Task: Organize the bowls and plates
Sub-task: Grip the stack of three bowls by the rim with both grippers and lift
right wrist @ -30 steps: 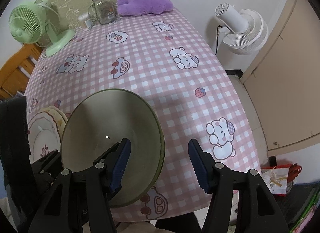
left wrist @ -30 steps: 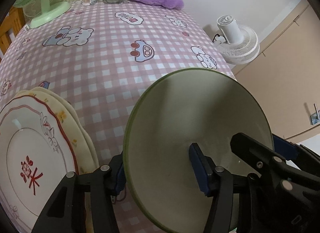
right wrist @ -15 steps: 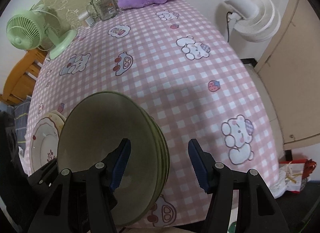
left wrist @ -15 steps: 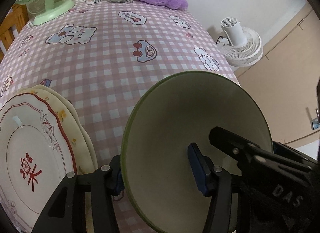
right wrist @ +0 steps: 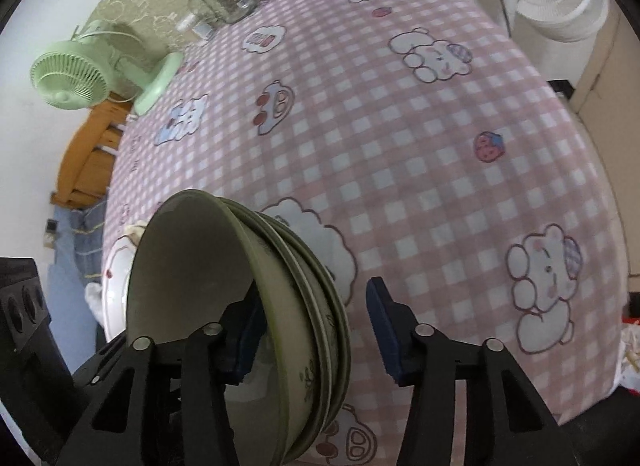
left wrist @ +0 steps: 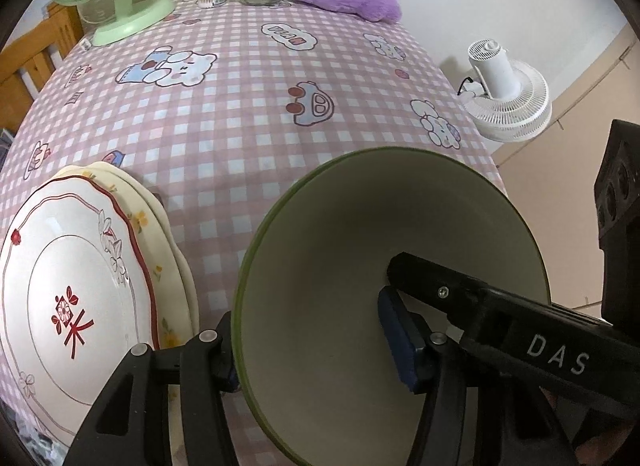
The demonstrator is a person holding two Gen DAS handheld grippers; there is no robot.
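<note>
Bowls [right wrist: 240,306] are seen nested in a stack of at least 3 near the table's front edge, green-rimmed, the top bowl [left wrist: 384,306] sitting in the ones below. Just beside the stack, at 9 o'clock in the left wrist view, scalloped plates [left wrist: 80,286] are piled, at least 2 deep, a red-rimmed one uppermost. The left gripper [left wrist: 312,354] is set astride the top bowl's near wall, one finger outside the rim at 7 o'clock and the blue pad [left wrist: 400,342] inside the bowl; whether the wall is actually pinched cannot be told, since a gap shows between pad and wall. The right gripper [right wrist: 316,334] is held with fingers spread across the stack's right side: its left pad lies inside the top bowl and its right pad [right wrist: 386,334] stands apart from the rims, over the pink checked cloth [right wrist: 440,145]. The stack lies at 10 to 11 o'clock from the right fingers and dead ahead of the left ones, so the left gripper is judged nearer. The bowl, being round, offers no long axis; only the rim's near arc matters. Any release should be straight back along the fingers, or the top bowl may be dragged off centre.
</note>
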